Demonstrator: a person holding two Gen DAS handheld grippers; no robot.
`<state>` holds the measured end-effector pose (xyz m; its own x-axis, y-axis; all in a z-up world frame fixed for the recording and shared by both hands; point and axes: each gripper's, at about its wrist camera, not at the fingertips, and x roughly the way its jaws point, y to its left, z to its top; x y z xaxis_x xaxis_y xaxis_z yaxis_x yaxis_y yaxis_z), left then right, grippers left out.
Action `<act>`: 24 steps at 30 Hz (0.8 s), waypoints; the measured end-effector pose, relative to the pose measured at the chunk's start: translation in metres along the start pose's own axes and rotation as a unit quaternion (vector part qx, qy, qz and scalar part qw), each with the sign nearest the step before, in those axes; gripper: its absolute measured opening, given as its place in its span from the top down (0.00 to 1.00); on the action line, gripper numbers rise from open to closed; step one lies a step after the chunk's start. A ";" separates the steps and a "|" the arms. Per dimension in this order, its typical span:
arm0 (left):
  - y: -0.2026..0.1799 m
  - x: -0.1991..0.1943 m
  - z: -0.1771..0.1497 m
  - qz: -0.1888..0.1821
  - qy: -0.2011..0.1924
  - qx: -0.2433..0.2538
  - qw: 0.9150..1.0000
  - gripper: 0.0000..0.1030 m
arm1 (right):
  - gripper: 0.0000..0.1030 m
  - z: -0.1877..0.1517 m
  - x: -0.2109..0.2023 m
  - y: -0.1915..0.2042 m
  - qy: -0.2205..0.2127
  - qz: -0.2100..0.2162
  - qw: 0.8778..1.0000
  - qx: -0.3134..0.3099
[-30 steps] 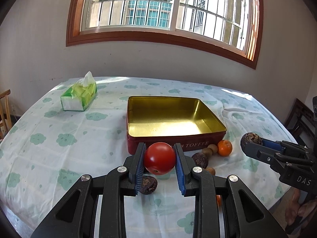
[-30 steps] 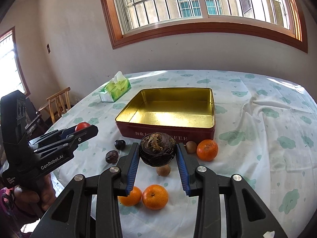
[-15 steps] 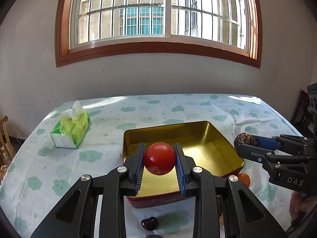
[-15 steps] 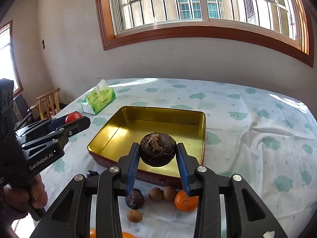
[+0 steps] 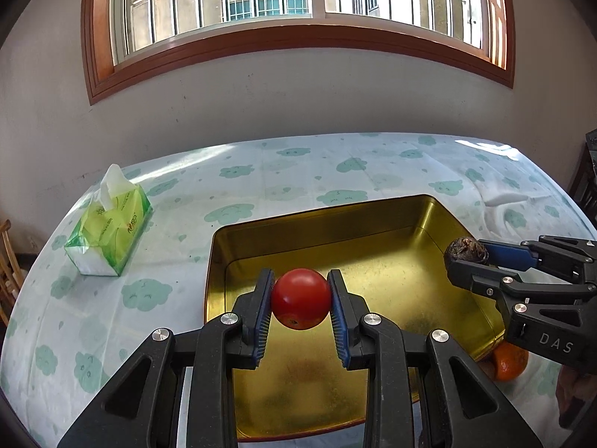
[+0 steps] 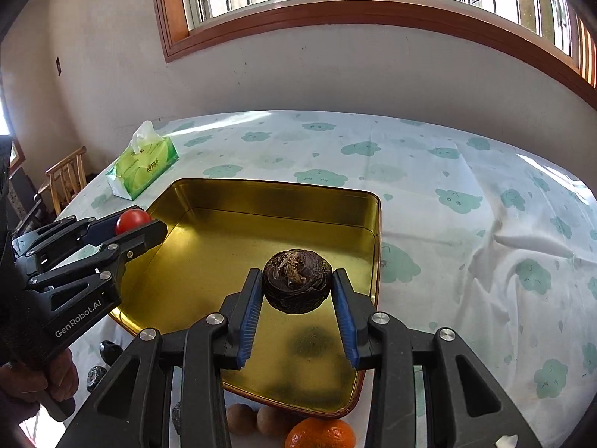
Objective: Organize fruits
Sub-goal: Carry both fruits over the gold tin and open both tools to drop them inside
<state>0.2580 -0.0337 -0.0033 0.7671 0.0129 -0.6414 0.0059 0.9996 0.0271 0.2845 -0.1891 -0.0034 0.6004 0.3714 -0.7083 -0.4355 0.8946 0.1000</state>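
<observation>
My left gripper (image 5: pixel 300 300) is shut on a red tomato (image 5: pixel 300 298) and holds it above the near left part of the gold tin (image 5: pixel 373 224). My right gripper (image 6: pixel 297 286) is shut on a dark wrinkled fruit (image 6: pixel 297 284) and holds it above the tin (image 6: pixel 261 198) near its right side. The right gripper also shows in the left wrist view (image 5: pixel 468 257), the left gripper in the right wrist view (image 6: pixel 138 227). The tin's floor is bare.
A green tissue pack (image 5: pixel 108 231) lies on the clouded tablecloth left of the tin. An orange (image 6: pixel 321 435), two small brown fruits (image 6: pixel 253 418) and dark fruits (image 6: pixel 108 351) lie in front of the tin. A wooden chair (image 6: pixel 65 175) stands at the left.
Both grippers have moved forward and up from the table's front edge to over the tin, each still holding its fruit.
</observation>
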 end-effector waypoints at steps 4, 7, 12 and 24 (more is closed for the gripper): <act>0.001 0.009 -0.001 0.006 0.011 -0.001 1.000 0.70 | 0.65 0.001 0.011 -0.005 0.010 -0.002 1.000 0.007; 0.003 0.013 0.001 0.003 0.019 -0.004 1.000 0.67 | 0.64 0.002 0.016 -0.004 0.013 0.001 1.000 0.003; 0.002 0.010 0.005 0.015 0.009 -0.001 1.000 0.34 | 0.64 0.006 0.017 -0.003 0.005 -0.001 1.000 0.004; 0.026 -0.071 -0.014 -0.020 -0.060 -0.033 0.997 0.09 | 0.46 -0.046 -0.104 0.009 -0.066 0.093 0.993 -0.009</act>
<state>0.1945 -0.0084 0.0323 0.8384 -0.0252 -0.5444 -0.0020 0.9988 -0.0492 0.1871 -0.2312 0.0391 0.5907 0.5606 -0.5804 -0.5580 0.8033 0.2080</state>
